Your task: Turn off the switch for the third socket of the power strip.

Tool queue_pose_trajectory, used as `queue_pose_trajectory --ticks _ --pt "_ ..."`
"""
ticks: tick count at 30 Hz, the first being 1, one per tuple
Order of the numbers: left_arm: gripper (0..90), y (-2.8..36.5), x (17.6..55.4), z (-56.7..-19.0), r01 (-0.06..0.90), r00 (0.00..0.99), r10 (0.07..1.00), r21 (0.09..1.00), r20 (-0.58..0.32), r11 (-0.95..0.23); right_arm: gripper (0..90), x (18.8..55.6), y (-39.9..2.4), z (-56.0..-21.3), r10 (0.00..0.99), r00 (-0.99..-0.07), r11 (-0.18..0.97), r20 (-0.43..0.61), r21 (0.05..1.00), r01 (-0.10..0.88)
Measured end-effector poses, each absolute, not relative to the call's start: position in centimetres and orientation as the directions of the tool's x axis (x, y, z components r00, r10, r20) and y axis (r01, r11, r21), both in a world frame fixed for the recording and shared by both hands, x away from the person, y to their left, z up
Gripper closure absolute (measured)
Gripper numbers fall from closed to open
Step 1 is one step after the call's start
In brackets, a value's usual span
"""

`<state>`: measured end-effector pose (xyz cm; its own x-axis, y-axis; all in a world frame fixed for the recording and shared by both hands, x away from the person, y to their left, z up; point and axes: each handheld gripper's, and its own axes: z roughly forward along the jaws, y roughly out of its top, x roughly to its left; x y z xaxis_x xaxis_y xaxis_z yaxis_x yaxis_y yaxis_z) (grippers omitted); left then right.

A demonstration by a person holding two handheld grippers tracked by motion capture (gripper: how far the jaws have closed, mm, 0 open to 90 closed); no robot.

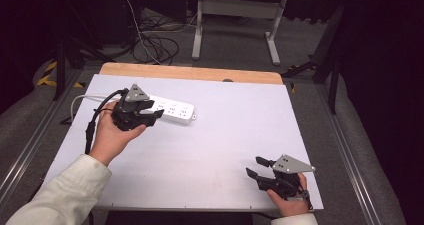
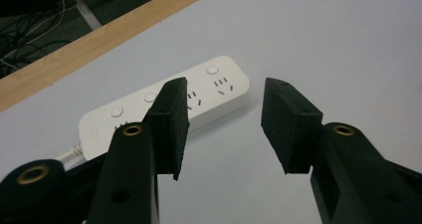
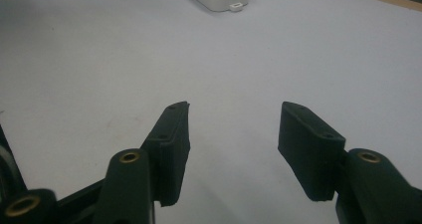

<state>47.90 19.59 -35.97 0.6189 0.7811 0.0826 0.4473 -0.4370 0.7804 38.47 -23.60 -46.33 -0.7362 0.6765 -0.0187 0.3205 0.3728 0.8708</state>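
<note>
Beside the white plastic power strip, we hover our left gripper spread and empty; gripping remains.

The white-covered tabletop spreads under both tongs, its surface bare between them, and a strip of light wood edges its far side, beyond the left tongs. Metal rails run along the tabletop's sides, one outside the right tongs and one outside the left. On the grey floor past the wooden edge, well beyond either tongs, stands a pale metal frame with two legs. Loose dark cables lie coiled on the floor to that frame's left, far ahead of the left tongs. Yellow and black striped tape marks the floor off to the left tongs' outer side.
</note>
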Motion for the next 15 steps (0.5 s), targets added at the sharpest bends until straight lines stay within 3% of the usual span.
queue_pose_trajectory --ticks 2,5,15 --pt "55.4 19.4 48.6 -36.3 0.461 0.609 0.79 0.777 0.075 -0.429 46.9 38.5 -23.6 -46.3 0.675 -0.738 0.374 -0.019 0.871 0.32" --pt "66.0 19.3 49.7 -36.9 0.489 0.621 0.783 0.766 0.03 -0.417 46.9 38.5 -23.6 -46.3 0.674 -0.739 0.372 -0.017 0.872 0.319" --pt "72.5 19.5 52.5 -38.6 0.5 0.609 0.791 0.799 -0.051 -0.333 47.0 38.5 -23.6 -46.4 0.668 -0.744 0.372 -0.016 0.872 0.316"
